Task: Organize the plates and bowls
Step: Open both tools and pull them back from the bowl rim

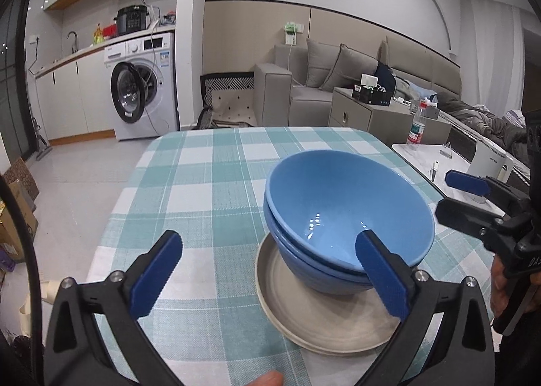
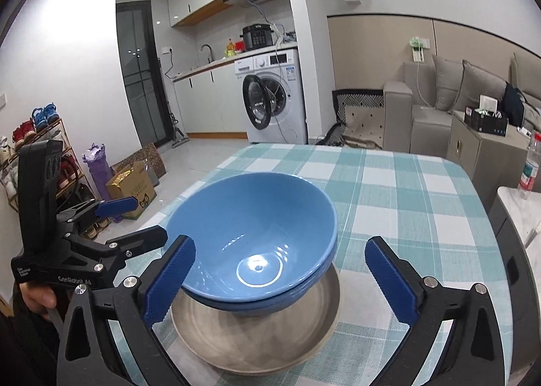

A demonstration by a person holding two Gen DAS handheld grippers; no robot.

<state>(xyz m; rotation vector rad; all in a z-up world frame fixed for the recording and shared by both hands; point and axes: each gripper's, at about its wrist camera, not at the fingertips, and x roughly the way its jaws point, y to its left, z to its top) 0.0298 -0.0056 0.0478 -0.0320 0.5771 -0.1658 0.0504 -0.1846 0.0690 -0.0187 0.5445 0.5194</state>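
Observation:
Two blue bowls point(image 1: 341, 203) are nested one in the other and stand on a stack of grey plates point(image 1: 321, 321) on the checked tablecloth point(image 1: 203, 183). The same bowls point(image 2: 253, 233) and plates point(image 2: 257, 338) fill the middle of the right wrist view. My left gripper point(image 1: 270, 271) is open and empty, its right finger in front of the bowls' near rim. My right gripper point(image 2: 280, 274) is open and empty, its fingers standing either side of the bowls. Each gripper shows in the other's view, the right one point(image 1: 473, 196) and the left one point(image 2: 118, 217), both open.
The table's far edge point(image 1: 263, 130) faces a washing machine point(image 1: 142, 88) and a sofa point(image 1: 304, 81). A white side table point(image 1: 456, 162) with a water bottle point(image 1: 417, 125) stands to the right. Boxes point(image 2: 132, 189) and a shoe rack point(image 2: 44, 156) stand on the floor to the left.

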